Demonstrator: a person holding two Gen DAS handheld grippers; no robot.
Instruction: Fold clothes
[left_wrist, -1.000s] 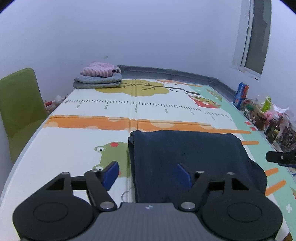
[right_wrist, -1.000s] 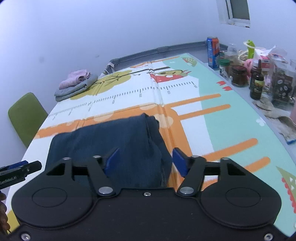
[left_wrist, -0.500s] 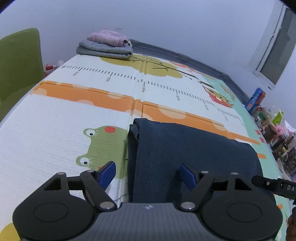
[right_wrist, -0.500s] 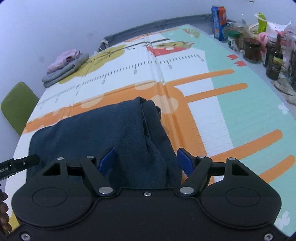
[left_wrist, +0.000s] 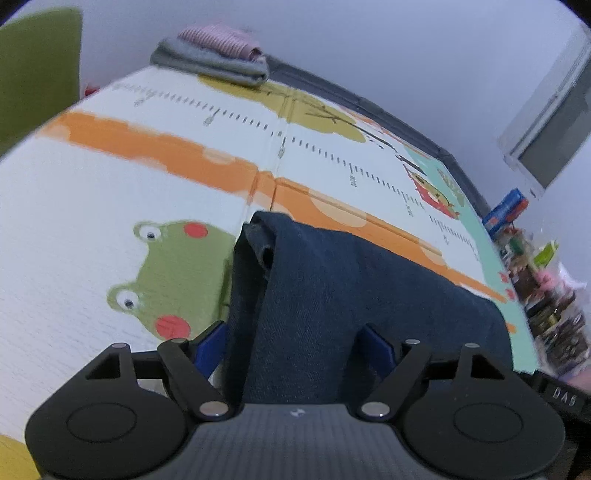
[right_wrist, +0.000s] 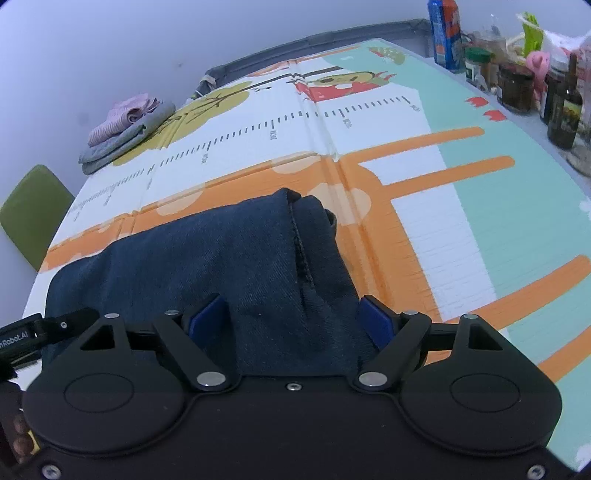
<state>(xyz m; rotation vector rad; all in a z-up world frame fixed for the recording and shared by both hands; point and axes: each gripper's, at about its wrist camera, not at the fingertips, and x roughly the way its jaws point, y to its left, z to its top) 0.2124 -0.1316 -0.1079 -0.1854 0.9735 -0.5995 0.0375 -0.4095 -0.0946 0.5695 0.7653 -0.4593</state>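
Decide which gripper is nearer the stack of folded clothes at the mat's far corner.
Left. The left gripper straddles the jeans' left edge, the stack's side; the right gripper straddles their right edge.

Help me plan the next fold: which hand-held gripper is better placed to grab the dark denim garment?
Neither clearly. The left hand-held gripper and the right hand-held gripper both stand open, each straddling its own side edge of the folded dark blue denim garment. A two-handed grasp looks likeliest.
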